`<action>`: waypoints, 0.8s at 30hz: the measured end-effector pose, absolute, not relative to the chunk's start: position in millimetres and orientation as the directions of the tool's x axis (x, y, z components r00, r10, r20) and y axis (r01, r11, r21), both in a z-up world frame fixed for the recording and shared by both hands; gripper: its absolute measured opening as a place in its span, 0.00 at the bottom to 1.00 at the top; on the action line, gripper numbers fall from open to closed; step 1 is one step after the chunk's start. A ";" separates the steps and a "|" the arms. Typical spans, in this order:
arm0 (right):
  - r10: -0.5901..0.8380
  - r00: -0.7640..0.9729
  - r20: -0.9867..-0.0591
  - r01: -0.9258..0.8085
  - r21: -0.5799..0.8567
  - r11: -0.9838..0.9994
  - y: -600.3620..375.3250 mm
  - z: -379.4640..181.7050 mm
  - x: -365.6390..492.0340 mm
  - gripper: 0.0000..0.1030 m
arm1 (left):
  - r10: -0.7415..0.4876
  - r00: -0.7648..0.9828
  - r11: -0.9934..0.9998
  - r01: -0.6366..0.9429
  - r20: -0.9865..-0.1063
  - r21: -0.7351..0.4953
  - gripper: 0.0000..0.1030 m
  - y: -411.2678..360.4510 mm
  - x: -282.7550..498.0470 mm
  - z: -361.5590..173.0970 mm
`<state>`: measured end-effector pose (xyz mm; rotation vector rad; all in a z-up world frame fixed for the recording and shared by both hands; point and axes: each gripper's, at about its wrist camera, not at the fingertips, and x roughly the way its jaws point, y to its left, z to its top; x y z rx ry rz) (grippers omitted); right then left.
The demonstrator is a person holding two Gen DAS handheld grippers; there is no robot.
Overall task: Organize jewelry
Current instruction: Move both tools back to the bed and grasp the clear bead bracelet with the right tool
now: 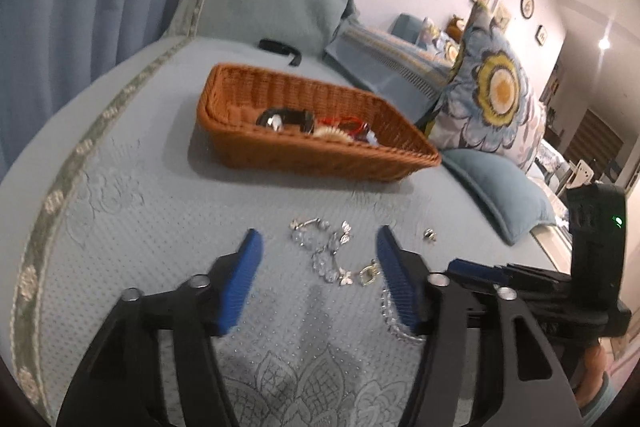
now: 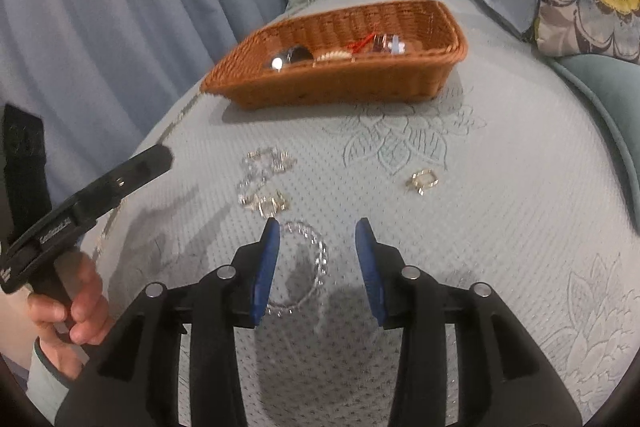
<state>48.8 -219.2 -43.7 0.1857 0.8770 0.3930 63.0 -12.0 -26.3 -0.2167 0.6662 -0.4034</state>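
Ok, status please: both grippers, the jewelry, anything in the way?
Left gripper open, empty, over silver crystal bracelet. Right gripper open, empty, over clear beaded bracelet. Brown wicker basket partly filled. Nothing in the way.

Colours and patterns as I read them from both wrist cameras.

I see a pale blue-grey quilted bedspread (image 2: 500, 211) with a dotted texture, embossed flower outlines and a sage border band of cream rosettes. The rectangular woven wicker basket (image 1: 320, 155) is orange-brown. Loose silver-and-clear crystal jewellery (image 1: 324, 251) glints; a clear beaded bracelet (image 2: 312, 259) is translucent. Both grippers carry blue pads (image 2: 266, 267) on black bodies. The floral cushion (image 1: 492, 95) shows a yellow flower with blue-grey petals. The curtain (image 2: 132, 7) is plain blue.
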 end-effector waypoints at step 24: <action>0.285 0.589 -0.756 -0.302 0.122 0.946 -192.9 -56.0 41.3 0.35 | -0.181 0.622 0.971 0.235 -0.762 -0.039 0.27 -44.8 124.6 -60.1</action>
